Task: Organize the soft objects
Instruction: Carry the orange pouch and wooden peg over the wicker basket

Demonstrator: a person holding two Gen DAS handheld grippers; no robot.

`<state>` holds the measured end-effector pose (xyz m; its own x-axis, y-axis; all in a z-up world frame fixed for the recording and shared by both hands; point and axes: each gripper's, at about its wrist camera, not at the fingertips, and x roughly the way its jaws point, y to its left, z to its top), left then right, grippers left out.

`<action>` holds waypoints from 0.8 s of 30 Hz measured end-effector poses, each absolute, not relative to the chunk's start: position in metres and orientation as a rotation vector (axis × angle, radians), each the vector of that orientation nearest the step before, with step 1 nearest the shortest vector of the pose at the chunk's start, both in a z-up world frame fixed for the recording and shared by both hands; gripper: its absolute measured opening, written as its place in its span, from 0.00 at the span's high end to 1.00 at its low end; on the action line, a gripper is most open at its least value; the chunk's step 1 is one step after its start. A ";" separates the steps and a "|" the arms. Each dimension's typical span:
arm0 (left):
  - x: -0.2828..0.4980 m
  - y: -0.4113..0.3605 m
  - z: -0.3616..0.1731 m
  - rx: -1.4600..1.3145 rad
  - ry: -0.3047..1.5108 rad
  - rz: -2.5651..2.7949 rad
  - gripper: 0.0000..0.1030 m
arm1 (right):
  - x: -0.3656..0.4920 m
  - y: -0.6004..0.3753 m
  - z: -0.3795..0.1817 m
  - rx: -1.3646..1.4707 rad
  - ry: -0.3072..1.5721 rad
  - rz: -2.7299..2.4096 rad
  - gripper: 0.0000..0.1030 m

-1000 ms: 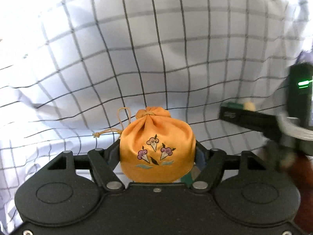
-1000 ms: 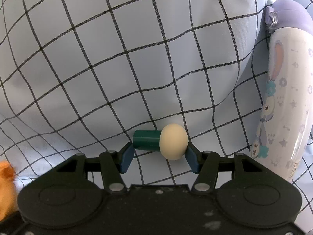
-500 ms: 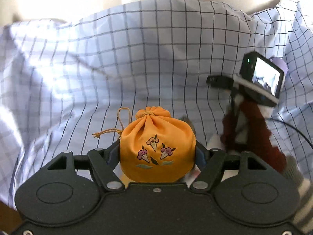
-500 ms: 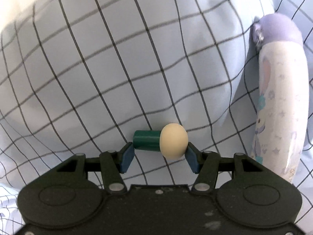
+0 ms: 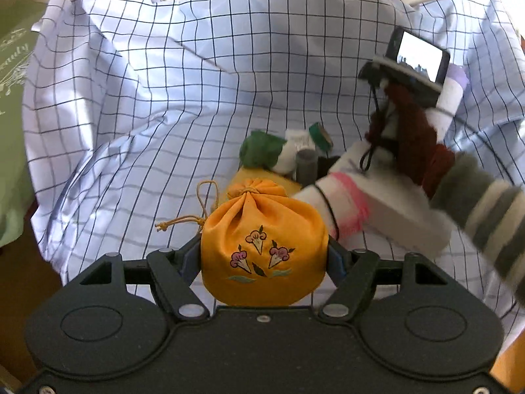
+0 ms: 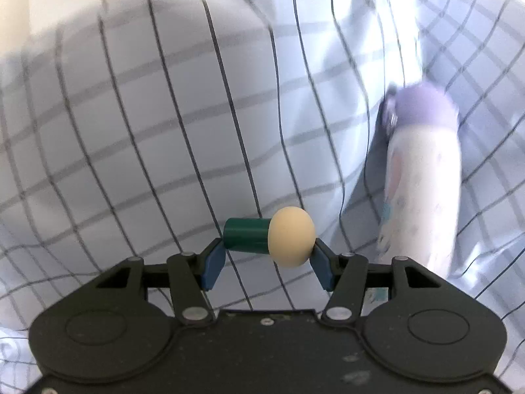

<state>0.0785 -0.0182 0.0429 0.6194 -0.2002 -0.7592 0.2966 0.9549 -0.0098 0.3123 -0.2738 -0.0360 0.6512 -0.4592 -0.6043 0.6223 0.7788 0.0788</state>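
Between closed jaws: orange pouch (image 5: pixel 264 246).

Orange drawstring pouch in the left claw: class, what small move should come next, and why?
Probably carry the orange pouch a little forward and lower it beside the pile of soft things on the checked cloth. The left claw grips it clear of the cloth, and the pile lies just ahead.

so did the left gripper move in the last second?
Yes. The left gripper, shut on the orange pouch, pulled back from the checked cloth; its edges now show.
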 end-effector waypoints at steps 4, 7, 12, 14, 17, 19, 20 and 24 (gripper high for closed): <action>0.067 -0.012 0.042 0.111 0.864 -0.298 0.34 | 0.282 -0.263 0.014 0.270 0.542 -0.555 0.46; 0.060 -0.008 0.045 0.113 0.848 -0.304 0.34 | 0.247 -0.254 0.055 0.250 0.489 -0.474 0.45; 0.049 -0.002 0.049 0.100 0.847 -0.322 0.34 | 0.172 -0.237 0.108 0.200 0.415 -0.310 0.45; 0.044 0.001 0.048 0.091 0.858 -0.335 0.34 | 0.138 -0.231 0.121 0.184 0.403 -0.257 0.45; 0.037 0.003 0.047 0.090 0.873 -0.351 0.34 | 0.094 -0.222 0.137 0.180 0.418 -0.177 0.45; 0.032 0.005 0.045 0.090 0.889 -0.364 0.34 | 0.072 -0.219 0.141 0.182 0.445 -0.134 0.45; 0.030 0.006 0.044 0.087 0.901 -0.375 0.34 | 0.060 -0.216 0.142 0.184 0.461 -0.116 0.45; 0.022 0.011 0.041 0.059 0.964 -0.436 0.34 | 0.015 -0.207 0.136 0.206 0.527 -0.057 0.45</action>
<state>0.0222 0.0109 0.0407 0.4905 -0.3327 -0.8054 0.3847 0.9120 -0.1424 0.0154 -0.2075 0.1363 0.8630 -0.0008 -0.5051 0.1067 0.9777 0.1807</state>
